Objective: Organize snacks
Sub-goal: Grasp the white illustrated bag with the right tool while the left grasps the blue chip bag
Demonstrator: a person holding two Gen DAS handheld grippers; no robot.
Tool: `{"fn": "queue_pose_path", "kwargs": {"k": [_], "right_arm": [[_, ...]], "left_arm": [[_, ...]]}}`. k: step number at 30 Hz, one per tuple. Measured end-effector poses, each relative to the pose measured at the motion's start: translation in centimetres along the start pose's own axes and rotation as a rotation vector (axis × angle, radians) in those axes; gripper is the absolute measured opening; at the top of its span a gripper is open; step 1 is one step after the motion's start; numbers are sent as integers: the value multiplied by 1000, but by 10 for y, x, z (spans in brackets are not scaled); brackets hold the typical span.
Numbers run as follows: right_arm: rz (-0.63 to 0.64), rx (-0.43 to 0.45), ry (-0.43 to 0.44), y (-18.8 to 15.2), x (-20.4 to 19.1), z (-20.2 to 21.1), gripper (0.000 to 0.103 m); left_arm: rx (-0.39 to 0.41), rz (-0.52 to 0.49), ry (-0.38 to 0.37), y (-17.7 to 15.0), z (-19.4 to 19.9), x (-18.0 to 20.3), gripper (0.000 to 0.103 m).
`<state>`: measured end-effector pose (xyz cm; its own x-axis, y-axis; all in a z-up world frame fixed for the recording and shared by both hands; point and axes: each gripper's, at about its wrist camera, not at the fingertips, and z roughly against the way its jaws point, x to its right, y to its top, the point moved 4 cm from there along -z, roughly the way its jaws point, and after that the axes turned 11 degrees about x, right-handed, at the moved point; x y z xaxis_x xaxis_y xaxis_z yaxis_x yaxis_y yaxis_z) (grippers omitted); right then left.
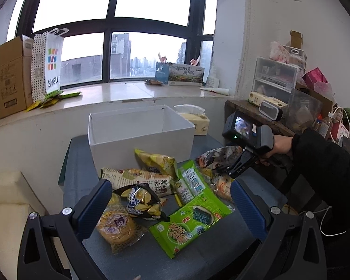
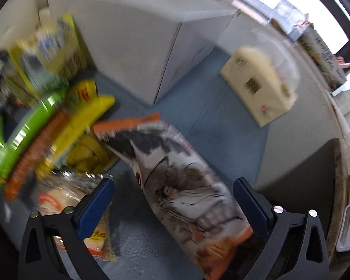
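Left tongs (image 1: pixel 170 200) wide above the snacks (image 1: pixel 151 186); right tongs (image 2: pixel 173 194) wide around a grey bag (image 2: pixel 186 186), beside the box (image 1: pixel 140 130).

White box (image 1: pixel 137 137) on a blue-grey bench (image 1: pixel 81 163); bright green seaweed packet (image 1: pixel 189 221); grey-and-white illustrated bag with orange ends (image 2: pixel 186 186); cream tissue pack (image 2: pixel 259 86).

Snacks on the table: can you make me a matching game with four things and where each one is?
Things:
1. white box
2. green seaweed snack pack
3. grey and orange chip bag
4. tissue pack

Places:
A. between the right gripper's open fingers
B. nearest the left gripper, front of the pile
C. behind the snack pile, open top
D. right of the box, by the wall

Pairs: 1-C, 2-B, 3-A, 4-D
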<state>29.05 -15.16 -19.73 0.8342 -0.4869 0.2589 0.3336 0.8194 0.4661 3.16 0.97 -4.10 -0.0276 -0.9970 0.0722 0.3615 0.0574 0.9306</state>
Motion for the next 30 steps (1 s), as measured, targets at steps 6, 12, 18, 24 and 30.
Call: {"fn": "queue_pose_path", "kwargs": {"k": [6, 12, 18, 24, 30], "right_arm": [[-193, 65, 69, -15, 2, 21, 41], [-436, 278, 110, -37, 7, 93, 40], [-604, 463, 150, -47, -8, 168, 40], [-731, 607, 211, -59, -27, 202, 40], [-796, 649, 252, -66, -40, 203, 40]], "left_arm": [[-49, 66, 0, -11, -7, -16, 103], [-82, 143, 0, -19, -18, -28, 103], [-139, 209, -15, -29, -38, -34, 103], [-263, 264, 13, -61, -85, -53, 103], [-335, 286, 71, -83, -122, -59, 103]]}}
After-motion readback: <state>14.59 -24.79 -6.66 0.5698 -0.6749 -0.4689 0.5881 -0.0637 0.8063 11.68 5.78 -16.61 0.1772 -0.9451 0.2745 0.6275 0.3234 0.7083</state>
